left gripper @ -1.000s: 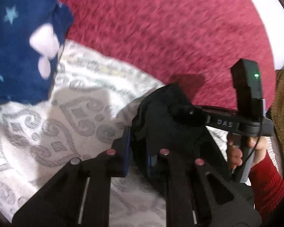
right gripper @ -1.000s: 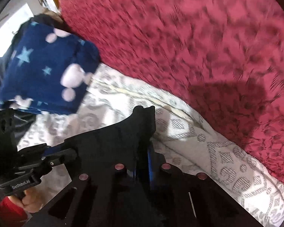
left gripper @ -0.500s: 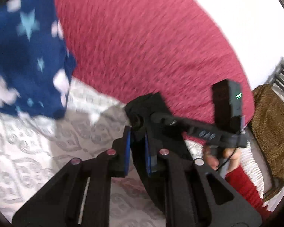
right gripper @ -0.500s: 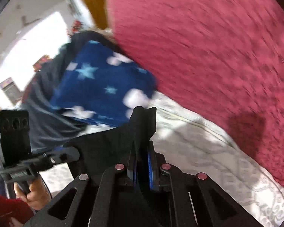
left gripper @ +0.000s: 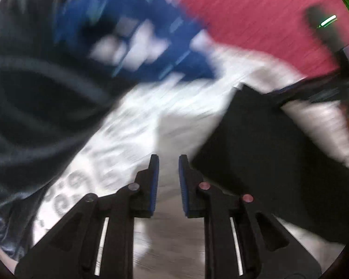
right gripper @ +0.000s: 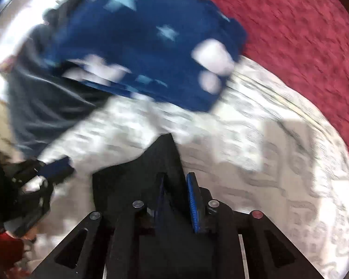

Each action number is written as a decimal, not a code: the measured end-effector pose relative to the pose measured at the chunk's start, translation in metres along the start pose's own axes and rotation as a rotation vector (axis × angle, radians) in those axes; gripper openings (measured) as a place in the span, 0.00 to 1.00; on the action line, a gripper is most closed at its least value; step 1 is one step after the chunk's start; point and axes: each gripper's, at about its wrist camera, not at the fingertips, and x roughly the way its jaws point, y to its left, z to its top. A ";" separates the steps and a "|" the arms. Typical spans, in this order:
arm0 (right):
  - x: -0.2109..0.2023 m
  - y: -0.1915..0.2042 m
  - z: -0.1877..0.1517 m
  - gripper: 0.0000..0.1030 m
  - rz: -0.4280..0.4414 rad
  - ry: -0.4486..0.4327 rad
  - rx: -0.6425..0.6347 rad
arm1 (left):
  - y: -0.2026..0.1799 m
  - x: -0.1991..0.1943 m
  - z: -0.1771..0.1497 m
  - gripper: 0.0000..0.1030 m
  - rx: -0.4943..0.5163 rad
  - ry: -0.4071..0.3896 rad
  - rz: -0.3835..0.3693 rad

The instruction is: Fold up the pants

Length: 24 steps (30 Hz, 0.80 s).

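The black pants [left gripper: 267, 153] lie folded on the white patterned cover [left gripper: 151, 116], just right of my left gripper [left gripper: 168, 160]. Its jaws are opening and only the cover shows between the blue pads [left gripper: 154, 181]. In the right wrist view a peak of the pants [right gripper: 167, 153] still stands between the fingers of my right gripper [right gripper: 174, 179], whose jaws are opening; the right pad [right gripper: 193, 202] stands off the cloth. The left gripper [right gripper: 55, 169] shows blurred at lower left, held by a hand with a red sleeve [right gripper: 2, 251].
A blue blanket with stars [right gripper: 151, 46] sits at the back on a dark grey garment [right gripper: 46, 107], also seen as a dark grey garment [left gripper: 35, 104] at the left. A red bedspread [right gripper: 302, 23] fills the back right. Everything is motion-blurred.
Both grippers swung along the bed toward the blue blanket and grey garment. The left gripper let go of the pants, now beside it. The right gripper's pads have parted around the cloth.
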 end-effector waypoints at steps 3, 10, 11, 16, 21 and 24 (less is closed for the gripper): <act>-0.030 -0.021 -0.014 0.28 -0.127 -0.044 0.079 | 0.019 0.009 -0.002 0.18 -0.074 0.030 0.004; -0.199 -0.081 -0.183 0.47 -0.292 -0.184 0.430 | -0.016 -0.057 0.007 0.19 0.046 -0.155 -0.029; -0.225 -0.083 -0.220 0.51 -0.333 -0.190 0.484 | -0.026 -0.062 0.005 0.22 0.062 -0.153 -0.064; -0.328 -0.105 -0.418 0.61 -0.636 -0.143 0.819 | -0.115 -0.076 -0.009 0.24 0.223 -0.076 -0.241; -0.377 -0.127 -0.569 0.61 -0.740 -0.182 1.171 | -0.238 -0.102 -0.033 0.24 0.460 -0.021 -0.387; -0.390 -0.143 -0.616 0.61 -0.742 -0.255 1.274 | -0.302 -0.124 -0.048 0.27 0.595 -0.027 -0.427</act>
